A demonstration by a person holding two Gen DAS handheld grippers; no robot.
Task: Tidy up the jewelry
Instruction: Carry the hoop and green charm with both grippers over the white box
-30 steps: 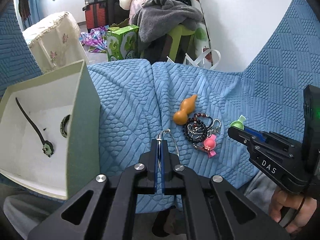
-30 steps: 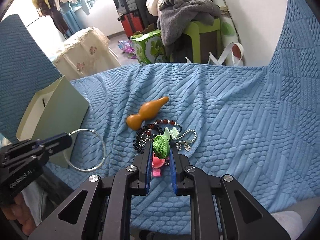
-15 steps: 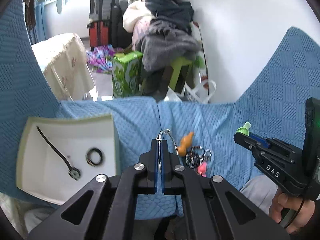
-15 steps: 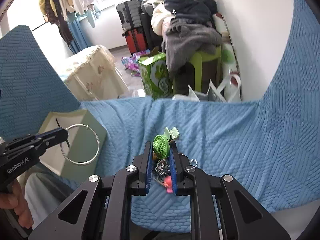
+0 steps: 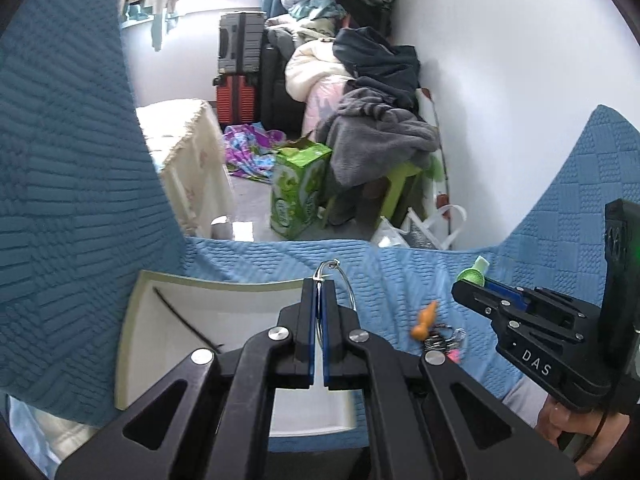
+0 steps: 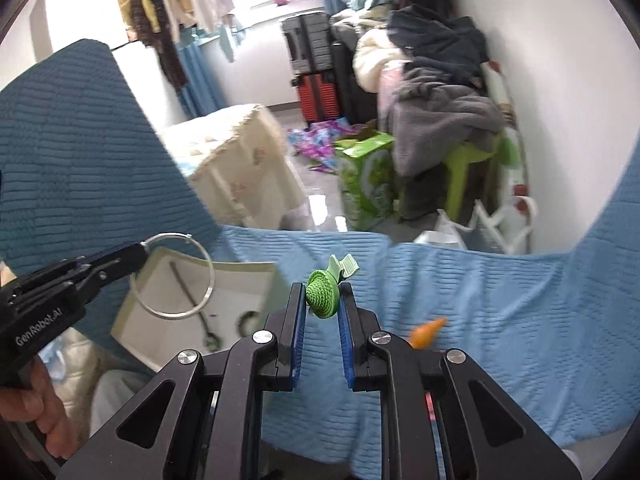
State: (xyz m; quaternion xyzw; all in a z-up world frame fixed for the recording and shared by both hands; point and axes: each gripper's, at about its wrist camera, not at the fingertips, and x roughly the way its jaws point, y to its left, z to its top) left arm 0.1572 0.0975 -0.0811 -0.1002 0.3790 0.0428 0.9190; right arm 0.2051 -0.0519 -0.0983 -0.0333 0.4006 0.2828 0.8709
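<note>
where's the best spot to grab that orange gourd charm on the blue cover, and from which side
Take the orange gourd charm at its narrow waist, coming from above with a claw finger on each long side. It lies flat on the blue cover, and its slim neck points away from the bead pile.

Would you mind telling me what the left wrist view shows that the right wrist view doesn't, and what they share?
Only the left wrist view shows the bead pile beside the orange gourd. Only the right wrist view shows the black ring in the white box. Both show the silver hoop in the left tool and the green clip in the right tool.
</note>
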